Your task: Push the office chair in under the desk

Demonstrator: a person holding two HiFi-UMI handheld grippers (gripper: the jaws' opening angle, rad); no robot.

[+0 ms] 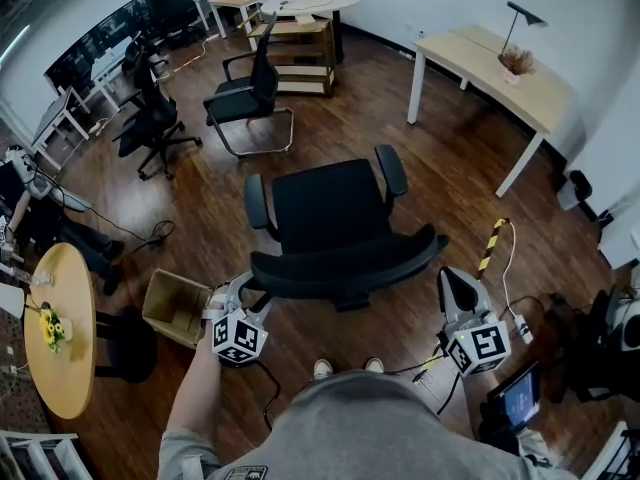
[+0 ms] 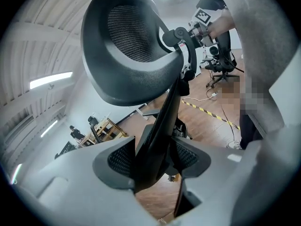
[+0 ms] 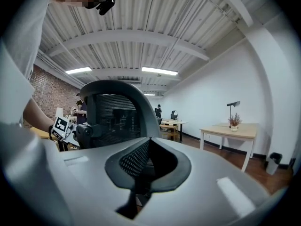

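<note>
Office chair (image 1: 335, 223): black, it stood in the middle of the room on the brown wood floor (image 1: 440, 158), with its back toward the person (image 1: 350, 428).
Desk (image 1: 500, 73): light wood, far off at the right side, well apart from the chair. The chair was not under it.
Left gripper (image 1: 245, 293): at the left end of the chair's back. Its jaws were wide, closed round a dark bar (image 2: 160, 135) of the chair that filled the gap.
Right gripper (image 1: 452, 278): near the right end of the chair's back. Its jaws were pressed together and held nothing.
Cardboard box (image 1: 175, 308): open, on the floor beside the left gripper.
</note>
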